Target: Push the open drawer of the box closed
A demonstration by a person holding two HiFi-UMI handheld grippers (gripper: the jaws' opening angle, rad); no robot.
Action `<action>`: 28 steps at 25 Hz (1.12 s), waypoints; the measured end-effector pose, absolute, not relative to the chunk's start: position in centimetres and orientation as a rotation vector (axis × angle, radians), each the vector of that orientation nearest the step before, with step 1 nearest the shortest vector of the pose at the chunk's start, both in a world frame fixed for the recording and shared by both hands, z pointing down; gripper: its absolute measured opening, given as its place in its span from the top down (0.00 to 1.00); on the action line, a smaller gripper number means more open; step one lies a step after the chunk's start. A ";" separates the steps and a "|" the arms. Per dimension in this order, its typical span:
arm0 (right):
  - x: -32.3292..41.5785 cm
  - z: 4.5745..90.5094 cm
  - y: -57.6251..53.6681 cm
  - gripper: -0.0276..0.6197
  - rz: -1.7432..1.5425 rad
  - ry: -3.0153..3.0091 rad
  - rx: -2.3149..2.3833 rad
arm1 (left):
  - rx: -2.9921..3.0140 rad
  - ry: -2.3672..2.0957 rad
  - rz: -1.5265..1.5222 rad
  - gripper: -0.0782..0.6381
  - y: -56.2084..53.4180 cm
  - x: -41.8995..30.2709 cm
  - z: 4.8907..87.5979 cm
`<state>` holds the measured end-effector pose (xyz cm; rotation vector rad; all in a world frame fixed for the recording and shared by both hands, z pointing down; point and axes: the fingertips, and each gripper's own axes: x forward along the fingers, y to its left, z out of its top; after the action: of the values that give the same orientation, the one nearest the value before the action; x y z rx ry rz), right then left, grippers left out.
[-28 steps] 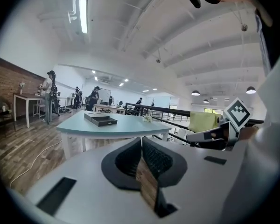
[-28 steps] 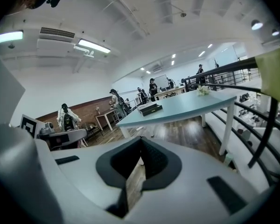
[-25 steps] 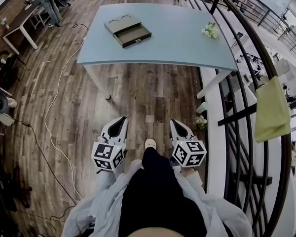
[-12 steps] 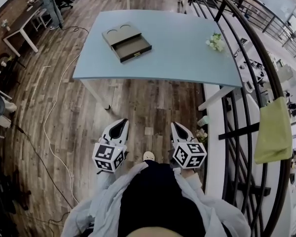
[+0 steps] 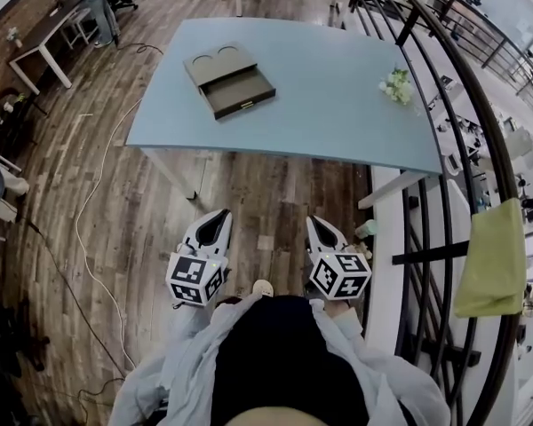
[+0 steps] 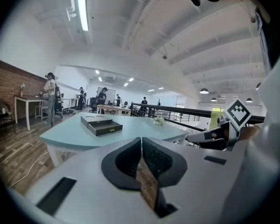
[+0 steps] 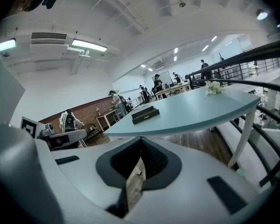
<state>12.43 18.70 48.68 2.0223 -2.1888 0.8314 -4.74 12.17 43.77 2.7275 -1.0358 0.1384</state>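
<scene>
A flat dark box lies on the pale blue table, far left of its middle, with its drawer pulled out toward me. The gripper views show the box ahead on the tabletop. My left gripper and right gripper are both held low over the wooden floor, well short of the table's near edge. Each is shut with nothing between its jaws.
A small white flower bunch sits at the table's right. A black metal railing curves along the right, with a yellow-green cloth hung on it. Cables trail over the floor at left. White desks and people stand far back left.
The table and box have drawn nearer and slid lower in the head view as the person walks forward. Both grippers keep their place and stay shut.
</scene>
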 end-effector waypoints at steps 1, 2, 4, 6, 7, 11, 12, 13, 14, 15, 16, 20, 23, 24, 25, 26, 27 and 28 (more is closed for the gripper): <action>12.5 48.8 18.5 0.95 0.836 -2.195 2.015 | 2.723 -1.042 0.139 0.86 12.1 -4.7 43.9; 12.4 48.8 18.4 0.95 0.841 -2.200 2.008 | 2.719 -1.047 0.140 0.86 12.2 -4.7 44.0; 12.1 48.9 18.4 0.95 0.848 -2.211 1.993 | 2.710 -1.054 0.138 0.86 12.4 -4.9 44.1; 11.7 48.9 18.5 0.95 0.851 -2.219 1.982 | 2.702 -1.063 0.141 0.86 12.6 -5.2 44.1; 11.6 48.9 18.6 0.95 0.854 -2.222 1.978 | 2.700 -1.067 0.145 0.86 12.7 -5.2 44.2; 11.5 49.3 19.6 0.95 0.887 -2.219 1.965 | 2.692 -1.074 0.160 0.86 13.4 -5.2 44.2; 11.5 49.4 19.7 0.95 0.895 -2.217 1.963 | 2.690 -1.074 0.166 0.86 13.6 -5.2 44.3; 11.5 49.6 19.8 0.95 0.903 -2.215 1.962 | 2.687 -1.075 0.171 0.86 13.6 -5.2 44.5; 11.5 49.9 19.8 0.95 0.909 -2.214 1.960 | 2.684 -1.076 0.177 0.86 13.6 -5.2 44.8; 11.6 50.1 19.8 0.95 0.916 -2.212 1.960 | 2.681 -1.076 0.182 0.86 13.6 -5.2 45.0; 11.8 50.4 19.7 0.95 0.924 -2.211 1.961 | 2.678 -1.075 0.188 0.86 13.6 -5.1 45.3; 12.3 50.3 18.5 0.95 0.936 -2.213 1.964 | 2.668 -1.072 0.198 0.86 12.8 -4.5 45.8; 12.4 49.8 16.9 0.95 0.932 -2.213 1.967 | 2.664 -1.069 0.197 0.86 11.2 -4.2 45.7; 12.3 50.0 16.3 0.95 0.938 -2.215 1.961 | 2.664 -1.068 0.199 0.86 10.6 -4.1 45.7; 12.3 50.1 15.7 0.95 0.946 -2.216 1.955 | 2.663 -1.068 0.200 0.86 9.8 -4.0 45.7; 12.4 50.3 15.0 0.95 0.953 -2.215 1.952 | 2.662 -1.068 0.200 0.86 9.1 -3.9 45.8; 12.5 50.4 14.3 0.95 0.962 -2.211 1.950 | 2.662 -1.068 0.201 0.86 8.2 -3.8 45.8; 12.6 50.5 13.6 0.95 0.970 -2.207 1.948 | 2.662 -1.068 0.200 0.86 7.4 -3.6 45.7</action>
<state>12.64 13.61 50.55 1.9476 -2.2070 0.9697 -3.64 7.42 45.69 2.6620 -1.0683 0.2005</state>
